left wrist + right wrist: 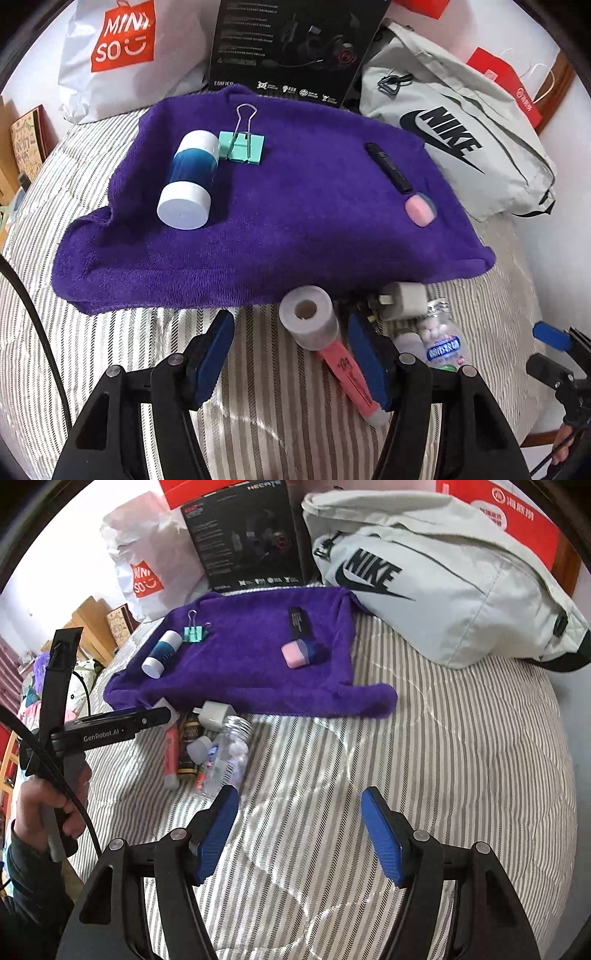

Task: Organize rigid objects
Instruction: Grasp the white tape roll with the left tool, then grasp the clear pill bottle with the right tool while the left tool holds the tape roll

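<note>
- My left hand-held gripper (291, 347) hangs open over the striped bed (110, 332), its blue pads either side of a grey tape roll (308, 321) that they do not touch.
- My right hand-held gripper (299, 823) is open too, over bare bedding.
- Beside the roll lie a pink tube (351, 380), a white charger plug (404, 301) and a candy bottle (441, 339).
- On the purple towel (277, 229): a blue-and-white cylinder (188, 181) touching a teal binder clip (242, 146), a black stick (388, 166) and a pink eraser (419, 210).

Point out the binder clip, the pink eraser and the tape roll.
binder clip (243, 147): left wrist view, on its mint-green body.
pink eraser (294, 655): right wrist view, on its pink face.
tape roll (308, 321): left wrist view, on its grey side by the core.
</note>
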